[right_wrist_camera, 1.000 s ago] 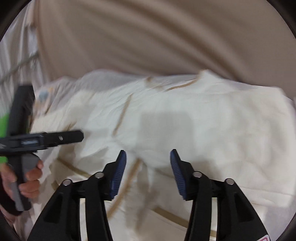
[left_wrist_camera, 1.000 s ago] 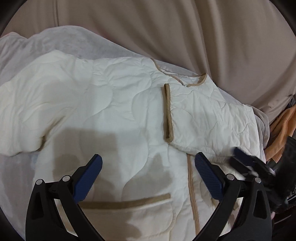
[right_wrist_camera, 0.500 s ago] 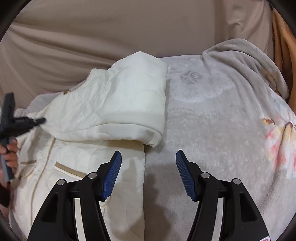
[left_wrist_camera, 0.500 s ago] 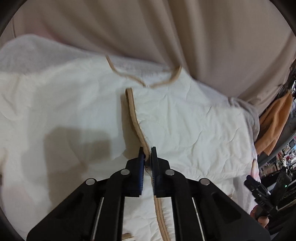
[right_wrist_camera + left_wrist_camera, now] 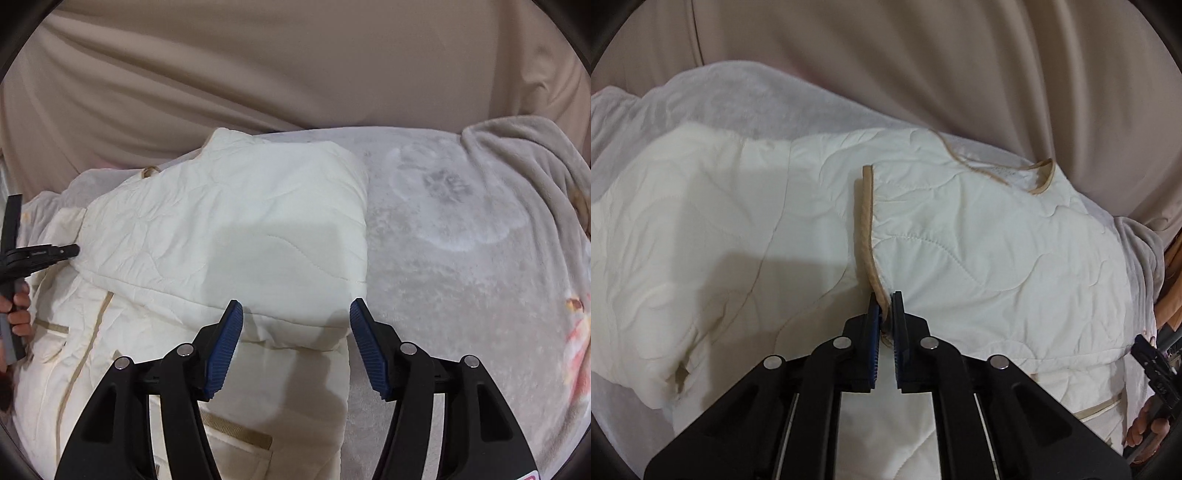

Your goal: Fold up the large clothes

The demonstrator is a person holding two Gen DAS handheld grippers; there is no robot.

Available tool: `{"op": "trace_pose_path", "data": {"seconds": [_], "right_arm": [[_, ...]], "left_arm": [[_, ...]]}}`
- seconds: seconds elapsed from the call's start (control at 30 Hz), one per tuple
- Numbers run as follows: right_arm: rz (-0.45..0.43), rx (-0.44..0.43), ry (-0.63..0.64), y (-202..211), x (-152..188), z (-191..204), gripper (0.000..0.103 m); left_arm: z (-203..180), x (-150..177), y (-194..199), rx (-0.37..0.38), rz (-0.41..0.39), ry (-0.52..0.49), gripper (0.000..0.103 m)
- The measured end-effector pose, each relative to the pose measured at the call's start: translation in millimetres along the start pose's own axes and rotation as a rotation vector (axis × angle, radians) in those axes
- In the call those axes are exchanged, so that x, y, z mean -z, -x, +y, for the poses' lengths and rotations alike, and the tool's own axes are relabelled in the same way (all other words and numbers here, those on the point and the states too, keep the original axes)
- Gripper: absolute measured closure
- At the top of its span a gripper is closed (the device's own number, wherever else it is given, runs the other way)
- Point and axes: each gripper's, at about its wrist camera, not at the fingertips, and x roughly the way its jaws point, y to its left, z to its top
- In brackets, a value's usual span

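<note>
A cream quilted jacket (image 5: 979, 240) with tan trim lies spread on a grey blanket; it also shows in the right wrist view (image 5: 221, 236). Its sleeve is folded across the chest, ending in a tan cuff (image 5: 866, 221). My left gripper (image 5: 885, 302) is shut on the lower end of that cuff. My right gripper (image 5: 295, 314) is open and empty, hovering over the folded sleeve's lower edge near the jacket's right side. The left gripper also appears at the left edge of the right wrist view (image 5: 72, 250).
The grey fleece blanket (image 5: 461, 258) covers the surface to the right of the jacket. A beige curtain (image 5: 295, 66) hangs behind. Orange cloth (image 5: 1172, 295) shows at the far right of the left wrist view.
My left gripper closed on the sleeve cuff and still holds it. My right gripper swung right from over the jacket's front and now hovers open over the folded sleeve edge.
</note>
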Motion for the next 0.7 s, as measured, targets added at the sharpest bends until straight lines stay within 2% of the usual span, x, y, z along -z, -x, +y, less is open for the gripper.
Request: {"op": "trace_pose_path", "data": {"seconds": [0.1, 0.17, 0.27, 0.33, 0.4, 0.5, 0.57, 0.7], "right_arm": [[0.024, 0.030, -0.026, -5.6, -3.6, -3.1, 0.044], [-0.022, -0.004, -0.074, 2.8, -13.0, -5.1, 0.046], [-0.040, -0.061, -0.080, 6.1, -34.5, 10.2, 0.066], [-0.026, -0.078, -0.034, -1.1, -44.3, 30.6, 0.070], [-0.014, -0.053, 0.037, -14.6, -47.5, 53.8, 0.073], [0.010, -0.038, 0.063, -33.7, -45.6, 68.1, 0.077], [0.018, -0.025, 0.065, -42.1, -42.5, 70.1, 0.077], [0.041, 0.111, 0.076, -62.7, -36.4, 45.3, 0.082]], "left_arm": [[1.8, 10.4, -8.9, -0.005, 0.007, 0.003, 0.097], [2.3, 13.6, -10.6, -0.011, -0.004, -0.003, 0.097], [1.8, 17.7, -11.4, -0.018, -0.013, -0.005, 0.096], [0.0, 19.1, -12.8, -0.024, -0.020, -0.009, 0.095], [2.4, 17.4, -10.9, -0.025, -0.027, -0.014, 0.094], [3.0, 18.1, -10.8, -0.025, -0.035, -0.020, 0.094], [2.8, 19.1, -10.8, -0.023, -0.038, -0.022, 0.094], [5.9, 20.6, -12.0, -0.007, -0.042, -0.009, 0.093]]}}
